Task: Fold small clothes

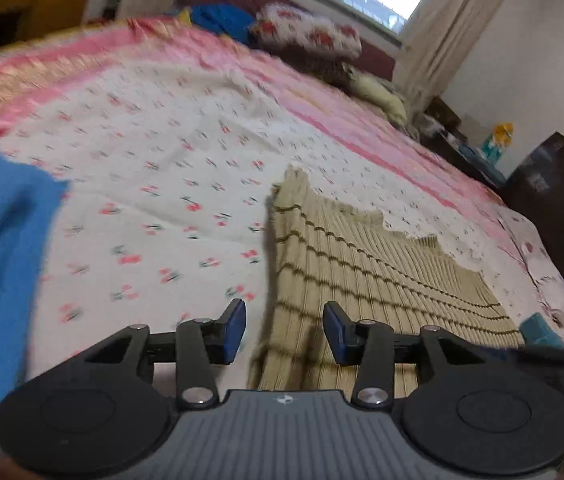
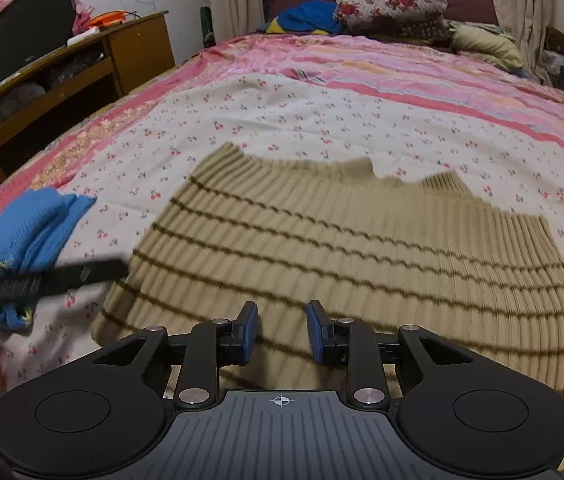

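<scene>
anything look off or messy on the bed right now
Nothing damaged or spilled. The tan striped sweater lies spread flat, while the blue garment sits bunched in a heap beside its left edge.

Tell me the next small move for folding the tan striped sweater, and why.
Probably lower both grippers onto the near hem and pinch it: the tan sweater lies flat on the bed, and the left gripper and right gripper both hover open, holding nothing.
</scene>
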`<state>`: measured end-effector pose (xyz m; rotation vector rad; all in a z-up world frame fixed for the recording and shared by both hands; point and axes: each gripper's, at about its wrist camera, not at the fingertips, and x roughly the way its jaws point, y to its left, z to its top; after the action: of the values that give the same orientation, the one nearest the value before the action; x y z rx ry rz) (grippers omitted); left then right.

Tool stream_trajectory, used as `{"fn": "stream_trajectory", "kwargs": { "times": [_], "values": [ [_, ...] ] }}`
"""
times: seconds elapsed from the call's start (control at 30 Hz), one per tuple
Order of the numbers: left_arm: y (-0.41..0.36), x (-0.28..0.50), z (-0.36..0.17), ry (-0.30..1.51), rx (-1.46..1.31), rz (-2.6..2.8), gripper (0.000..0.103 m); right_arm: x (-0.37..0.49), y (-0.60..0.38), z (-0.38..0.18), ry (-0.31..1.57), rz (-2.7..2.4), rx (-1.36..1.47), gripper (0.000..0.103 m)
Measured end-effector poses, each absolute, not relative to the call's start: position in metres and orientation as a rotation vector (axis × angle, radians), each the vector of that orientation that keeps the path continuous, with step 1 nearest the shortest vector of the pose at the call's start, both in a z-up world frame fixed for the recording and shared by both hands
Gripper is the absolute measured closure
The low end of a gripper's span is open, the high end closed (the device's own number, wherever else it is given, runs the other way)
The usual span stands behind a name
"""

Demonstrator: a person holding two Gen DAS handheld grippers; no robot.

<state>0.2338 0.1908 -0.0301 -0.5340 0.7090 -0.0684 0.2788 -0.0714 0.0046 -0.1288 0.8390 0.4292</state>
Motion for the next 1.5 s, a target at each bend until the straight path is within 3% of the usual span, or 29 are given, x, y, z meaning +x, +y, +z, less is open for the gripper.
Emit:
{"fn": "stream_trajectory", "kwargs": {
  "times": [0.43, 0.5, 0.63, 0.93, 1.1, 1.27, 1.5],
  "values": [
    [0.19, 0.27, -0.053, 0.756, -0.649, -0.196, 0.05, 0.299, -0.098, 0.004, 0.831, 0.459, -0.021, 0.076],
    [0.185, 0.278, -0.051, 0.762, -0.645, -0.187, 0.052, 0.303, -0.1, -0.001, 0.838, 0.449, -0.01, 0.076],
    [0.163, 0.277, -0.038, 0.756, -0.61, -0.203, 0.072, 0.305, -0.11, 0.0, 0.836, 0.454, 0.036, 0.076],
    [0.066, 0.279, 0.021, 0.678, -0.407, -0.362, 0.074, 0.311, -0.179, 0.017, 0.783, 0.339, 0.156, 0.075],
    [0.012, 0.283, 0.004, 0.761, -0.298, -0.399, 0.074, 0.311, -0.224, 0.026, 0.759, 0.32, 0.301, 0.065],
    [-0.009, 0.273, 0.003, 0.734, -0.174, -0.365, 0.074, 0.32, -0.232, 0.014, 0.826, 0.385, 0.384, 0.055],
    [-0.013, 0.267, 0.001, 0.732, -0.148, -0.364, 0.074, 0.341, -0.207, -0.007, 0.906, 0.441, 0.455, 0.053]
  ]
}}
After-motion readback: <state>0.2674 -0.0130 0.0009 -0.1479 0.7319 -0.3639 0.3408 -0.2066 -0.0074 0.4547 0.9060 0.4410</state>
